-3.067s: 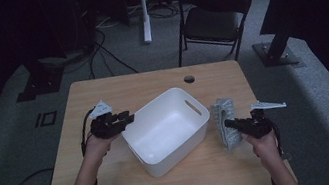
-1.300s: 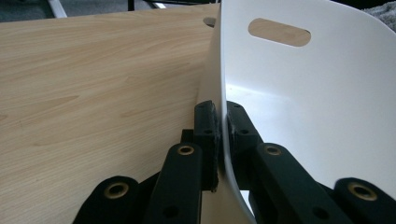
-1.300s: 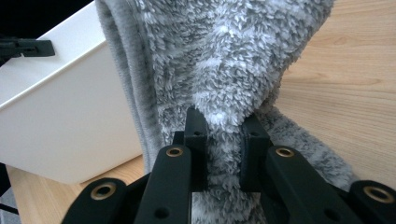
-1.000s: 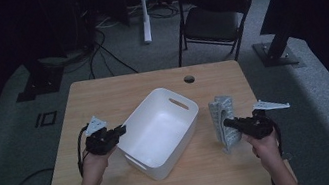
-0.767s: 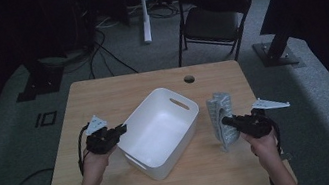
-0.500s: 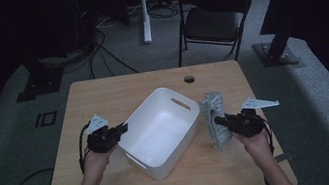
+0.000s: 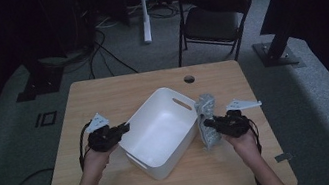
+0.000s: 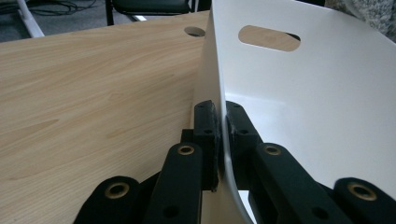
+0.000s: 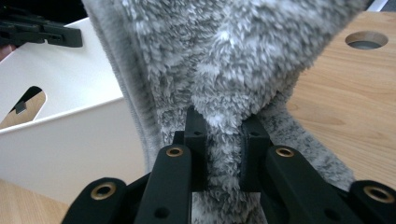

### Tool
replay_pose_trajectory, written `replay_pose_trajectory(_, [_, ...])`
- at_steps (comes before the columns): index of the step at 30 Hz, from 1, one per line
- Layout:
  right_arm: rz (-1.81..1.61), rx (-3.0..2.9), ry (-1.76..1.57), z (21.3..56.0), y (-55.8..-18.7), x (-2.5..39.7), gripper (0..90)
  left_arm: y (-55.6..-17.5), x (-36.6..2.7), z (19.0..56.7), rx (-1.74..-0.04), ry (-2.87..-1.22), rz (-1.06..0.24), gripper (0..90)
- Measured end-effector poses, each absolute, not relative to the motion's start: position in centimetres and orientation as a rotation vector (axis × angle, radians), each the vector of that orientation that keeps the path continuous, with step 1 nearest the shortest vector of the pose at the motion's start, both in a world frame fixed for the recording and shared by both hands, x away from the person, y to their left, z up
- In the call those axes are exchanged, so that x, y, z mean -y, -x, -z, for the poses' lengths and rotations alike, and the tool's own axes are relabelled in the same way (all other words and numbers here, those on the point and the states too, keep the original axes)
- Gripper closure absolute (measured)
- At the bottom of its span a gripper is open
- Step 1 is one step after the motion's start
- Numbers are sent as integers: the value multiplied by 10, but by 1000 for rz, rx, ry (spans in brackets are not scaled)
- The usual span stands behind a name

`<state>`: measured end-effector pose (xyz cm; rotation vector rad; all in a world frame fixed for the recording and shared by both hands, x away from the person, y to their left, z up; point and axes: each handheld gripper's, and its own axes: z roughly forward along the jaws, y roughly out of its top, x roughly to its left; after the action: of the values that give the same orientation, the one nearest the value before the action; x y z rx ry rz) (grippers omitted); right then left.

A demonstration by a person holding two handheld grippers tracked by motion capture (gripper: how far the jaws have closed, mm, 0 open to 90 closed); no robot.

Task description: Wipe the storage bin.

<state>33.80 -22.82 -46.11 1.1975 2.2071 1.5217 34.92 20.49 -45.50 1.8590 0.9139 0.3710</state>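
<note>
the high view is dim and slightly soft, with the room from 9 through 12 to 3 o'clock falling to near black, while the table [image 7: 102, 98] and the white bin [image 7: 160, 126] carry the most light, even and without hard shadows. the left gripper view is bright: the bin wall [image 8: 327, 107] is close to glare, and the near black jaws at 6 o'clock are blurred. in the right gripper view the grey fleece cloth [image 9: 224, 60] is soft at 12 o'clock.

One white bin [image 7: 161, 128]; one grey fluffy cloth [image 7: 207, 121]; two grippers, left [image 7: 120, 129] and right [image 7: 210, 124]; one table [image 7: 117, 93]; one chair [image 7: 213, 18] behind it.
</note>
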Motion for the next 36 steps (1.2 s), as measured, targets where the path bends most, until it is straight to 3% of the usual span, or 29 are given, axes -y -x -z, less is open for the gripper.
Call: replay_pose_trajectory(36, [-1357,-2298,-1322,503,-354,217,778,-349,-201,455,-887,-1873,-380,847])
